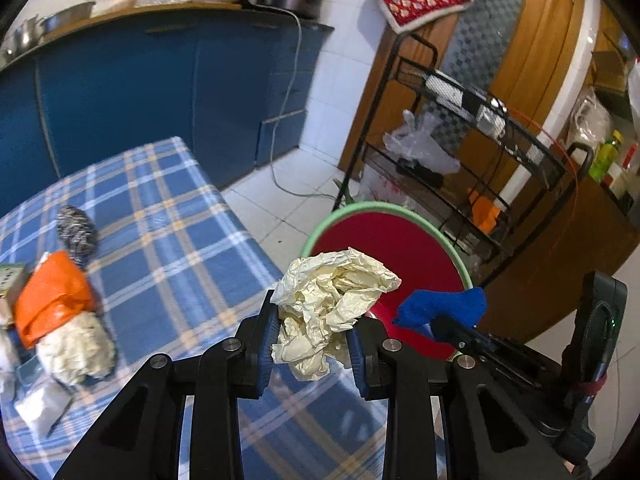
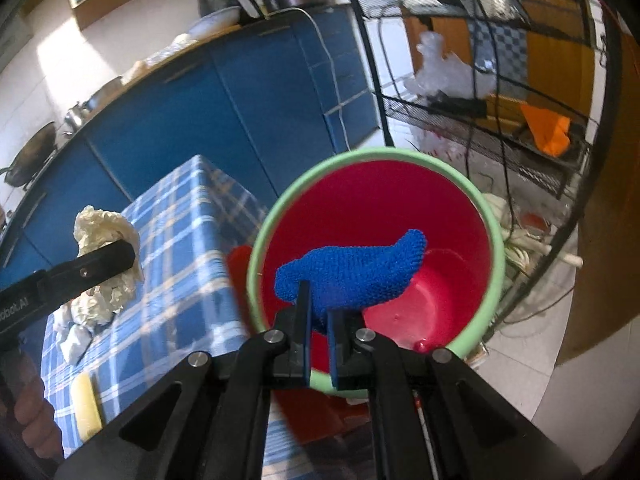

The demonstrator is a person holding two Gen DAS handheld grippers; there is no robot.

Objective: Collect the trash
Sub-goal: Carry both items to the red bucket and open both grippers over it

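1. Blue cabinets back a kitchen where a plaid-clothed table [image 1: 160,248] stands just beside a red bin [image 2: 400,200] with a pale green rim on the tiled floor.
2. Left on the cloth lie more scraps: an orange wrapper [image 1: 52,300] and a speckled wad [image 1: 76,232].
3. At the table edge, the left gripper [image 1: 312,344] is clamped on crumpled cream paper [image 1: 332,300], stiff and creased, short of the bin's mouth.
4. Nearer the bin, the right gripper [image 2: 318,332] pinches a soft blue knitted cloth [image 2: 352,272], its long axis lying across the opening, directly over it.

Bin [image 2: 494,248] right of table [image 2: 188,216]
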